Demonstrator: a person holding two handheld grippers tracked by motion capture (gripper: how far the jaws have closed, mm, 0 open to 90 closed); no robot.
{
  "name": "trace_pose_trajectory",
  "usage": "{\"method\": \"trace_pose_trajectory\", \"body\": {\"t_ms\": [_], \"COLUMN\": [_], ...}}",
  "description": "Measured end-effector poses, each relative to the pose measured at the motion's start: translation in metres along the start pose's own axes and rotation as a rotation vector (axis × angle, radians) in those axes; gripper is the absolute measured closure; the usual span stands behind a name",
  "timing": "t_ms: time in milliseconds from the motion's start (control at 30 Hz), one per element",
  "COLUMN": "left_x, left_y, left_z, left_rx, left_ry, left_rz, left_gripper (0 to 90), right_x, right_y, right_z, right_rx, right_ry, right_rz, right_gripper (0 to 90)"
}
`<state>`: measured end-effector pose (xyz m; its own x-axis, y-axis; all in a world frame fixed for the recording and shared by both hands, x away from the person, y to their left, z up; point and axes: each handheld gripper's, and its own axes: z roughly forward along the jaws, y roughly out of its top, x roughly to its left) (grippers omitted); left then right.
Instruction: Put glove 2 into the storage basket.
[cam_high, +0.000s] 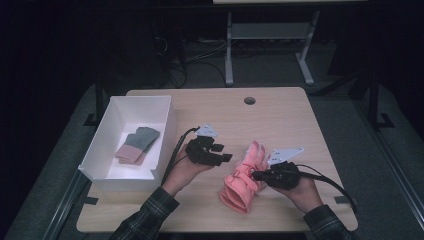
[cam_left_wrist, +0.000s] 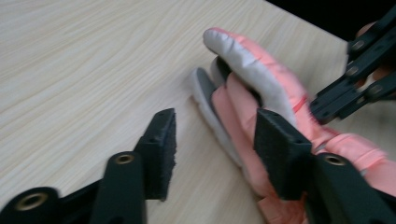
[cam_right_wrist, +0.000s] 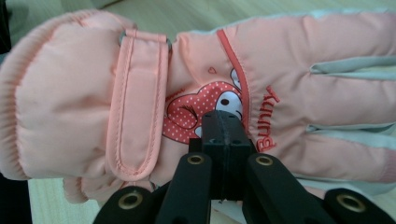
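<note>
A pink padded glove (cam_high: 242, 177) with grey finger trim and a "Bunny" heart patch (cam_right_wrist: 196, 112) lies right of the table's middle, tipped up on its edge. My right gripper (cam_high: 255, 175) comes in from the right and is shut, its pads (cam_right_wrist: 226, 126) pinched on the back of the glove beside the patch. My left gripper (cam_high: 222, 152) hovers just left of the glove's fingers (cam_left_wrist: 261, 79). It is open (cam_left_wrist: 215, 140), with bare table between its pads and the glove lying behind its right pad. The right gripper's linkage (cam_left_wrist: 355, 88) shows at the far side of the glove.
A white open box (cam_high: 112, 122) stands at the table's left edge, with a folded pink and grey-green item (cam_high: 137, 145) inside. A cable hole (cam_high: 249, 100) sits near the far edge of the wooden table (cam_high: 285, 120). A desk frame and cables are on the floor beyond.
</note>
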<state>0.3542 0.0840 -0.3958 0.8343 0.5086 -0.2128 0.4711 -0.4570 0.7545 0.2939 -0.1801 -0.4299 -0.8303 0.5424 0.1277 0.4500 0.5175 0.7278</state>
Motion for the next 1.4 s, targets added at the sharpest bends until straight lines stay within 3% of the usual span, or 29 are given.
{"method": "trace_pose_trajectory", "body": {"t_ms": [100,267,400,500,600,667,833,933,1133,1267,1400], "left_x": [-0.004,-0.009,-0.011,-0.008,-0.006,-0.006,-0.005,-0.005,-0.009,-0.011,-0.013], "left_y": [0.004,0.007,0.006,0.001,-0.004,-0.007,-0.012,-0.014,-0.013,-0.013,-0.012], "left_z": [0.008,0.027,0.046,0.058,0.068,0.075,0.088,0.092,0.092,0.093,0.093], "left_rx": [0.011,0.049,0.078,0.092,0.114,0.142,0.183,0.205,0.226,0.225,0.239], "left_ry": [-0.030,-0.077,-0.106,-0.129,-0.148,-0.145,-0.180,-0.179,-0.154,-0.136,-0.164], "left_rz": [-0.011,0.001,-0.023,-0.076,-0.102,-0.089,-0.123,-0.123,-0.090,-0.069,-0.066], "left_gripper": [28.8,22.8,19.0,17.6,16.5,13.6,12.8,13.1,13.9,15.1,24.8], "right_x": [0.003,0.004,0.005,0.006,0.006,0.007,0.008,0.010,0.007,0.008,0.008], "right_y": [-0.004,-0.007,-0.010,-0.011,-0.013,-0.015,-0.018,-0.019,-0.021,-0.022,-0.024], "right_z": [0.007,0.011,0.013,0.014,0.014,0.015,0.015,0.015,0.006,0.009,0.013], "right_rx": [0.026,0.044,0.045,0.045,0.044,0.044,0.044,0.048,0.053,0.064,0.072], "right_ry": [-0.006,-0.013,-0.019,-0.021,-0.026,-0.029,-0.036,-0.044,-0.023,-0.039,-0.048], "right_rz": [-0.006,-0.006,-0.003,-0.008,-0.010,-0.009,-0.020,-0.020,-0.005,-0.015,-0.012], "right_gripper": [90.0,90.0,90.0,90.0,90.0,90.0,90.0,90.0,90.0,90.0,90.0]}}
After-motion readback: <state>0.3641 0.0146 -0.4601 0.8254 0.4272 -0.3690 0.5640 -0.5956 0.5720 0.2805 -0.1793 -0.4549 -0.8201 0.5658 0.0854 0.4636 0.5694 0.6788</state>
